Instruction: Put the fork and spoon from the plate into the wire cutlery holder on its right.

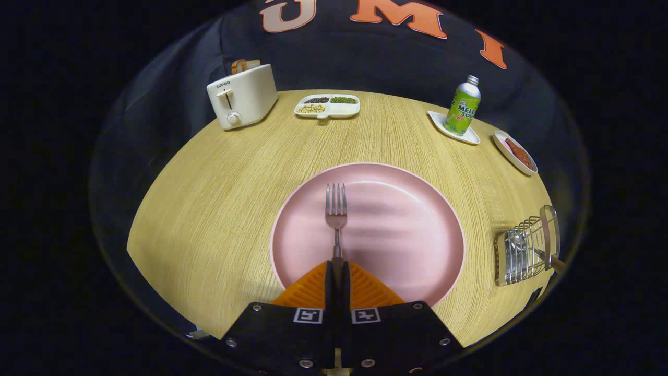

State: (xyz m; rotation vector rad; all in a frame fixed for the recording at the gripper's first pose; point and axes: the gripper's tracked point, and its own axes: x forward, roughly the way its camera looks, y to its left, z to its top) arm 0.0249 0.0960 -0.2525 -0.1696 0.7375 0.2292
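Note:
A metal fork (336,210) points away from me over the pink plate (407,230), tines forward. Its handle runs back between my fingers, and my gripper (337,267) is shut on it near the plate's near rim. To the right of the plate, at the table's edge, stands the wire cutlery holder (524,250). The spoon (518,244) lies inside it, its bowl showing through the wires and its handle sticking out to the right.
At the far side of the round wooden table are a white toaster (242,96) with bread, a divided dish (327,106) of beans, a green soda bottle (462,107) on a small white plate, and a small dish (515,151) of red food.

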